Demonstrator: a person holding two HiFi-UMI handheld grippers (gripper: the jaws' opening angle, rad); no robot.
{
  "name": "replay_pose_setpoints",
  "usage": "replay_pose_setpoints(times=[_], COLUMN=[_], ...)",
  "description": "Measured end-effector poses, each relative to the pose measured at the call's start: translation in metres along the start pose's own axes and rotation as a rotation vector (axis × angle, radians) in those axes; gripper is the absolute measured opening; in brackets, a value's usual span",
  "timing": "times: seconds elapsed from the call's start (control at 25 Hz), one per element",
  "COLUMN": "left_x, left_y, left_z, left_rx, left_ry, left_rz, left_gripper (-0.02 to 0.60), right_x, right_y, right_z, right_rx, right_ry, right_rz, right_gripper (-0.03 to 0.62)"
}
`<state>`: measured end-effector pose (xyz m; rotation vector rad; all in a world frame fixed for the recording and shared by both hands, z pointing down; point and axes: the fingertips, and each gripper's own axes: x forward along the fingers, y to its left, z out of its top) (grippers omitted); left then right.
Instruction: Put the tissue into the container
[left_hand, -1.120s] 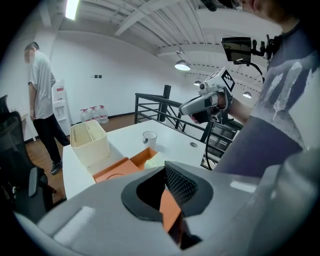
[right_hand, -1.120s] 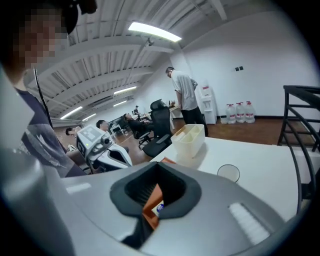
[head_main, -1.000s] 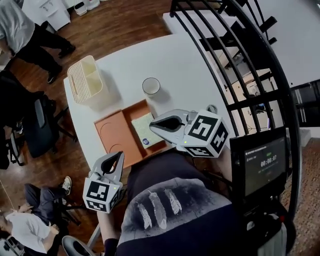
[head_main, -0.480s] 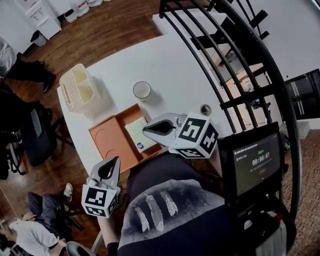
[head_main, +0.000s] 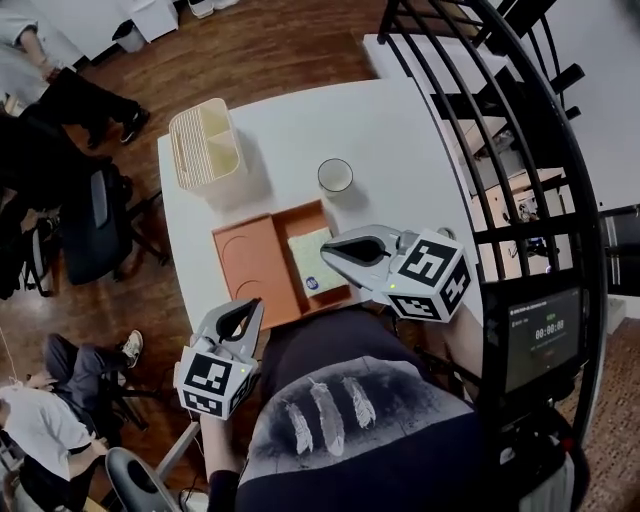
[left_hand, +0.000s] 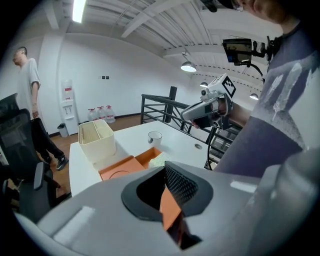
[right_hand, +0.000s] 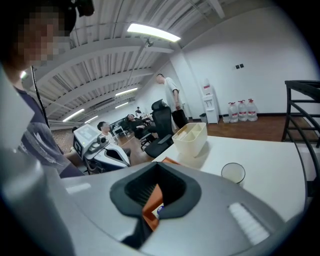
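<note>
A pale green tissue pack (head_main: 314, 262) with a blue label lies in the right compartment of an orange tray (head_main: 252, 262) on the white table (head_main: 300, 125). A cream slatted container (head_main: 205, 145) stands at the table's far left; it also shows in the left gripper view (left_hand: 97, 140) and the right gripper view (right_hand: 190, 137). My right gripper (head_main: 326, 247) hovers shut and empty over the tray's near right corner, just above the pack. Off the table's near edge, below the tray, my left gripper (head_main: 254, 306) is shut and empty too.
A glass cup (head_main: 335, 175) stands just beyond the tray. A black stair railing (head_main: 480, 120) curves along the table's right side. An office chair (head_main: 95, 215) and people are on the left floor. A small timer screen (head_main: 545, 335) sits at lower right.
The head view has swung, so the table sits further right in the picture. Both grippers keep about the same places by the tray, still shut.
</note>
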<state>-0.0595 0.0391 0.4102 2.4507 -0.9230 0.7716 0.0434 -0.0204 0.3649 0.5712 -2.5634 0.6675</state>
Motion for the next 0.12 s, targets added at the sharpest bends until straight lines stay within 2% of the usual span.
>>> replay_pose_setpoints(times=[0.12], left_x=[-0.0024], left_y=[0.0039], left_z=[-0.0023], left_rx=[-0.011], left_ry=[-0.002], left_rz=[0.004], left_gripper=[0.014], right_x=[0.0055], right_y=[0.0010], right_z=[0.0018], right_rx=[-0.004], right_ry=[0.005], right_rz=[0.002], right_gripper=[0.003])
